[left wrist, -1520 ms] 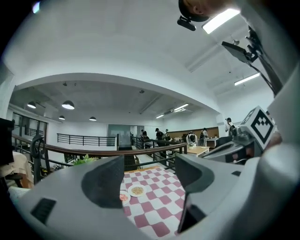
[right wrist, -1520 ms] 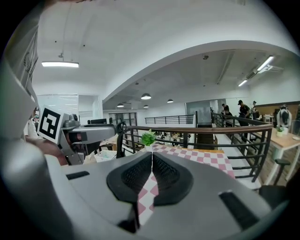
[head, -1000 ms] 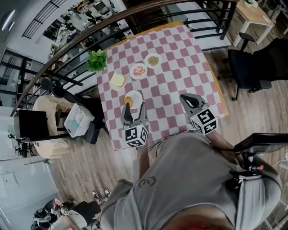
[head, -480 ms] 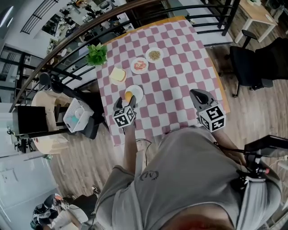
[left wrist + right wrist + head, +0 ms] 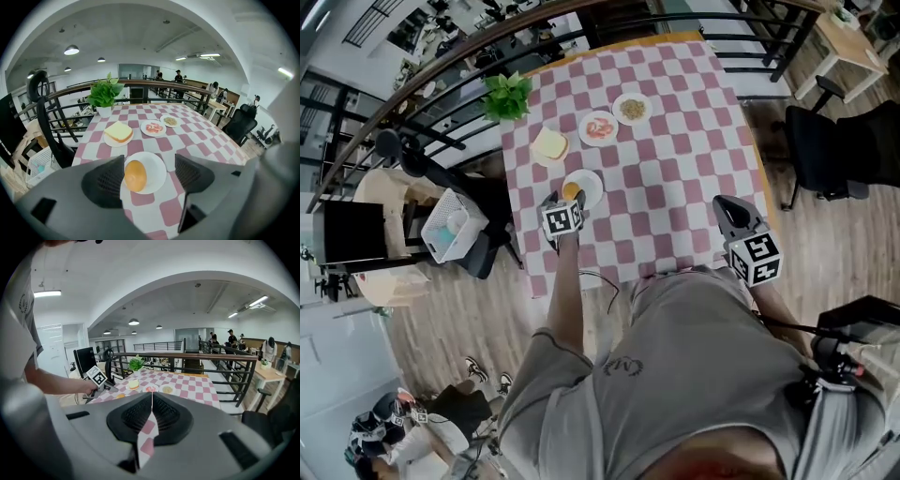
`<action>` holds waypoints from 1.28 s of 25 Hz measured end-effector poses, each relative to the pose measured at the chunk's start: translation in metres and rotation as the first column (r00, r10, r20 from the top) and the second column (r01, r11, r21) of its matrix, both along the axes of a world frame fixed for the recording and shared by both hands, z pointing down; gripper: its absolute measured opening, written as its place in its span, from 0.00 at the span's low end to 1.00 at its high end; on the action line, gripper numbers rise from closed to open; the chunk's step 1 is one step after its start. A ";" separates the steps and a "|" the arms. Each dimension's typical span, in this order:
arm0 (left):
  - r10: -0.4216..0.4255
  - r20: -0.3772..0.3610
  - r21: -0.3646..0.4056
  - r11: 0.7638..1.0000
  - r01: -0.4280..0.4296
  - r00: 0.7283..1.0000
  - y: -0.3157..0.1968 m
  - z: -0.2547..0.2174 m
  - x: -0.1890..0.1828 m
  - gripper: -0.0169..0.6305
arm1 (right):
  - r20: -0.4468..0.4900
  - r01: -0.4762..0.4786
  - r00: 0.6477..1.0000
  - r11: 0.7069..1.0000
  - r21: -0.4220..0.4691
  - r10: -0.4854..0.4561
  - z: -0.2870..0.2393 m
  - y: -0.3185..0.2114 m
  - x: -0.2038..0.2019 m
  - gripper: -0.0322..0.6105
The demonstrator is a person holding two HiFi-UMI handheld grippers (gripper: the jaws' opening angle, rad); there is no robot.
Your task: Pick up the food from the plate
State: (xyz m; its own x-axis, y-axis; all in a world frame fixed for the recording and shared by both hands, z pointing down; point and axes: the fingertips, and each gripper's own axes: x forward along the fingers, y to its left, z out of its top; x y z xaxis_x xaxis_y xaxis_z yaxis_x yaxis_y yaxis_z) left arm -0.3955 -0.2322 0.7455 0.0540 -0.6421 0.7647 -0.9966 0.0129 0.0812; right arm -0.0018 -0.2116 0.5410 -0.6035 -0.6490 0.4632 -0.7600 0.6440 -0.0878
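I am holding the left gripper (image 5: 149, 176) with its jaws spread wide and nothing gripped. In the left gripper view, the round golden-brown bread bun (image 5: 135, 176) is showing in the gap, close beside the left jaw, and neither pad is pressing on it. The bun is lying on the small round white plate (image 5: 158, 163), toward the plate's 8 o'clock edge. In the head view, the left gripper (image 5: 565, 200) is pointing toward 12 o'clock, with the bun (image 5: 571, 191) just ahead of its tips.

The plate is sitting near the 7 o'clock corner of the table covered in a pink-and-white checked cloth (image 5: 675, 159). At 11 o'clock from it, a pale yellow sandwich on its own white plate (image 5: 118, 132) is resting. Farther toward 1 o'clock a white plate of red food (image 5: 153, 127) and a white plate of beige food (image 5: 169, 121) are sitting. A green potted plant (image 5: 105, 93) is standing at the far edge.

The right gripper (image 5: 151, 416) is hovering at the table's 4 o'clock corner in the head view (image 5: 724, 202), with its jaws closed together and nothing between them.
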 end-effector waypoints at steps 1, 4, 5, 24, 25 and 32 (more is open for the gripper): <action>0.003 0.004 -0.014 1.000 -0.003 1.000 -0.002 0.009 -0.003 0.54 | -0.007 0.002 1.000 1.000 -0.007 -0.002 0.003 0.000 -0.003 0.07; 0.000 0.002 -0.052 0.999 0.000 1.000 -0.008 0.035 -0.010 0.53 | -0.026 0.019 0.999 1.000 -0.025 -0.019 0.012 0.002 -0.014 0.07; -0.006 -0.003 -0.062 0.998 0.006 1.000 -0.009 0.043 -0.012 0.53 | -0.032 0.027 0.999 0.999 -0.028 -0.028 0.014 0.003 -0.018 0.07; -0.009 -0.092 -0.239 0.971 -0.013 0.996 -0.023 0.137 -0.031 0.54 | -0.108 -0.031 0.994 0.997 -0.072 0.023 0.035 -0.012 -0.022 0.07; -0.003 -0.093 -0.249 0.968 -0.020 0.996 -0.023 0.137 -0.030 0.53 | -0.110 -0.036 0.994 0.997 -0.075 0.027 0.036 -0.011 -0.022 0.07; 0.037 -0.078 -0.268 0.962 -0.057 0.996 -0.024 0.139 -0.028 0.53 | -0.108 -0.046 0.993 0.996 -0.080 0.037 0.038 -0.009 -0.024 0.07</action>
